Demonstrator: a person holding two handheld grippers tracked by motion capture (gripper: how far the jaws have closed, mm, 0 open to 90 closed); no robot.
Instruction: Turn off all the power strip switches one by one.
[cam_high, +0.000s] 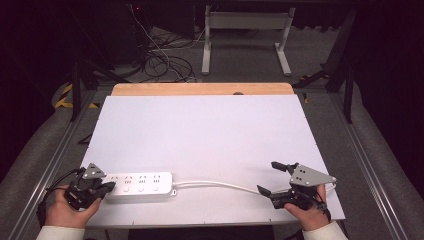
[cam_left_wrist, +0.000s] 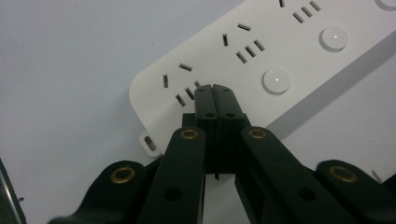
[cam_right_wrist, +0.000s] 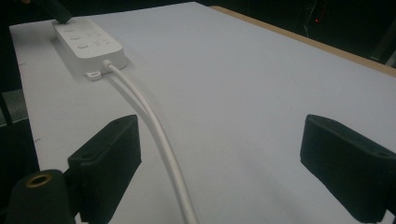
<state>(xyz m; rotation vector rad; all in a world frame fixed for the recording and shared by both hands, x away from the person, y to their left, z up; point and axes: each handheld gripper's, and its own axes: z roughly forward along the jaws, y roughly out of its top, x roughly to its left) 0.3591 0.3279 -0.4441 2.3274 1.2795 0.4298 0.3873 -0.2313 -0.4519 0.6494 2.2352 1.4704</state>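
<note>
A white power strip (cam_high: 140, 186) lies near the table's front left, its white cable (cam_high: 215, 185) trailing right. My left gripper (cam_high: 107, 187) is shut, and its joined tips rest over the strip's left end. In the left gripper view the shut gripper (cam_left_wrist: 216, 88) sits on the power strip (cam_left_wrist: 280, 51) beside a socket and a round button (cam_left_wrist: 276, 80). My right gripper (cam_high: 272, 177) stands open at the front right, at the cable's end. In the right gripper view the cable (cam_right_wrist: 159, 135) runs between the open gripper's (cam_right_wrist: 229, 158) jaws, close to the left one, toward the power strip (cam_right_wrist: 88, 44).
The white table top (cam_high: 200, 135) has a wooden strip (cam_high: 200, 89) along its far edge. Beyond it, on the floor, are a white table frame (cam_high: 245, 30) and loose cables (cam_high: 165, 60). Metal rails (cam_high: 60, 150) run along both sides.
</note>
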